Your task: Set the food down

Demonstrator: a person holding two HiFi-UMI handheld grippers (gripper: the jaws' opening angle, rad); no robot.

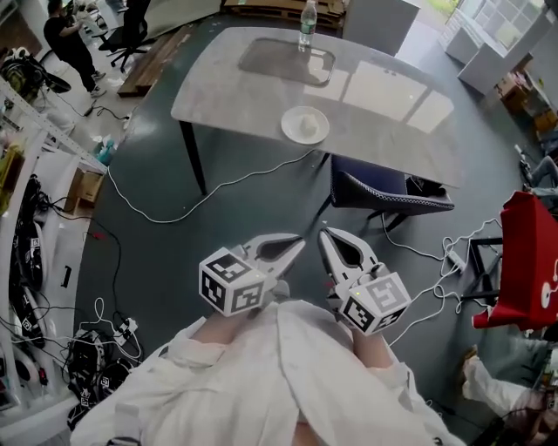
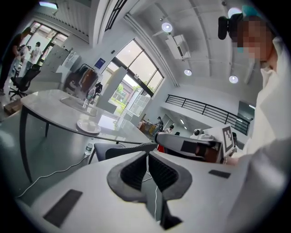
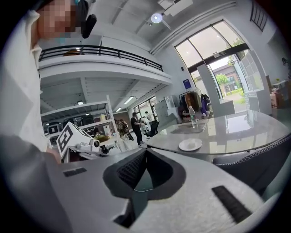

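Note:
A white plate [image 1: 305,125] with a small pale piece of food on it sits near the front edge of the grey table [image 1: 384,96]. The same plate shows far ahead in the left gripper view [image 2: 88,125] and the right gripper view [image 3: 190,144]. Both grippers are held close to my body, well short of the table, over the dark floor. My left gripper [image 1: 299,243] [image 2: 148,154] is shut with nothing in it. Beside it, my right gripper [image 1: 323,233] [image 3: 145,151] has its tips together and is empty too.
A water bottle [image 1: 307,23] and a dark tray [image 1: 288,61] stand at the table's far side. A dark chair [image 1: 384,190] is tucked under the near edge. Cables [image 1: 218,187] trail across the floor. Shelving lines the left; a red object [image 1: 532,261] stands at the right.

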